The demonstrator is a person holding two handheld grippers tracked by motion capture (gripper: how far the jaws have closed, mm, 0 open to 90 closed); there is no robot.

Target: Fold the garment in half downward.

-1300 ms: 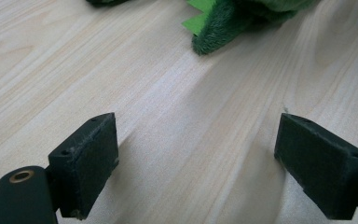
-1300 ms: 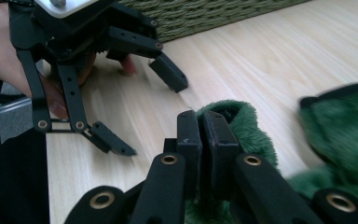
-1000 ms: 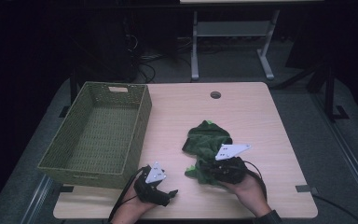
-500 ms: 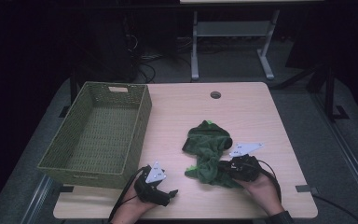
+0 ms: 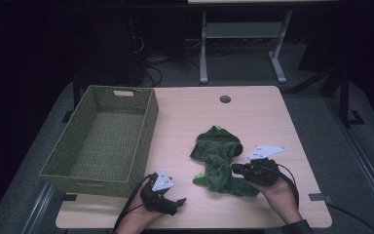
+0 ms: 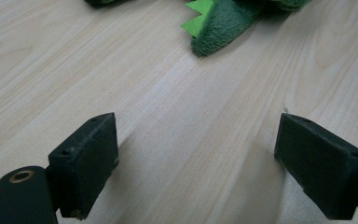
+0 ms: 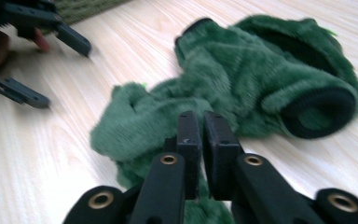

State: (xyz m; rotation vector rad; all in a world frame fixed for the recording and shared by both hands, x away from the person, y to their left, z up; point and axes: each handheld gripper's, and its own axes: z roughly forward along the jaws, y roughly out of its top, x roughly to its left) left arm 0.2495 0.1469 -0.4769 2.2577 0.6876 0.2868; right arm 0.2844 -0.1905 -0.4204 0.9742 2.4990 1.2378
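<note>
- The table (image 5: 185, 122) is pale wood-grain laminate with a small round hole near its far edge; its near edge is partly covered by the person's hands.
- The basket (image 5: 102, 139) is an olive-green woven rectangle with a slot handle in its far wall, standing at the table's left side.
- The green garment (image 5: 219, 158) is a fuzzy, plush piece lying crumpled on the table right of the basket, with dark-edged openings and bright green zigzag trim; its exact form is hard to make out in the folds.
- The right gripper (image 7: 203, 135) has its jaws almost pressed together, pinching a fold at the garment's near edge; they have just been closing. Whether much cloth lies between the pads is hard to judge, since blur softens that view.
- The left gripper (image 6: 196, 158) rests low over bare table near the basket's front corner, jaws spread wide with nothing between them. The garment's trimmed tip lies beyond it, apart.
</note>
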